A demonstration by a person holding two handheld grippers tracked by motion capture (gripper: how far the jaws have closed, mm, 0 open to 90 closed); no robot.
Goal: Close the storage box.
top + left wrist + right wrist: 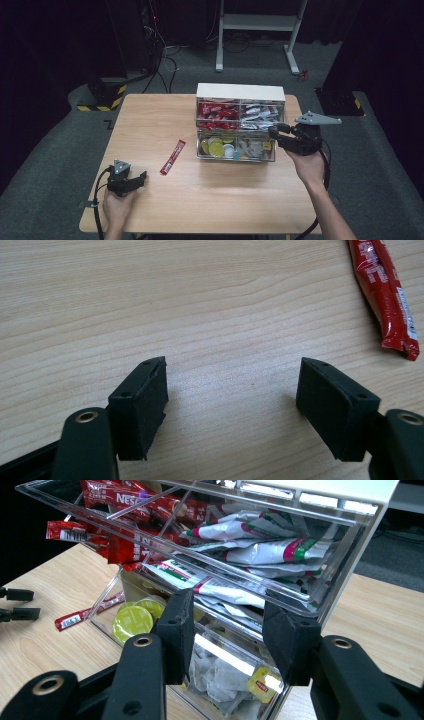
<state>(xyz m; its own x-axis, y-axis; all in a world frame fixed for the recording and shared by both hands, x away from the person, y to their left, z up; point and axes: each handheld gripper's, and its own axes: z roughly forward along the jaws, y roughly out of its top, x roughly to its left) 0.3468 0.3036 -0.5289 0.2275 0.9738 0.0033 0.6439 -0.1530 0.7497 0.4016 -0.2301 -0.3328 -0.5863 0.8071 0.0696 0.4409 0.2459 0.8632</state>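
Note:
A clear two-tier drawer organiser [240,92] with a white top stands at the table's back middle. Its upper tier holds red sachets [125,500] and white-green sachets [260,550]. The lower tier holds yellow-green capsules [132,620] and tea bags [220,675]. My right gripper [272,131] [227,625] is open at the organiser's front right corner, jaws on either side of the drawer fronts. One red sachet [172,156] [385,295] lies loose on the wood. My left gripper [142,177] [232,385] rests open on the table at the front left, with bare wood between its jaws.
The wooden table [210,200] has free room across its front and left. A white desk frame [257,22] stands on the grey floor behind. Yellow-black striped bases [102,102] sit beyond the back left corner.

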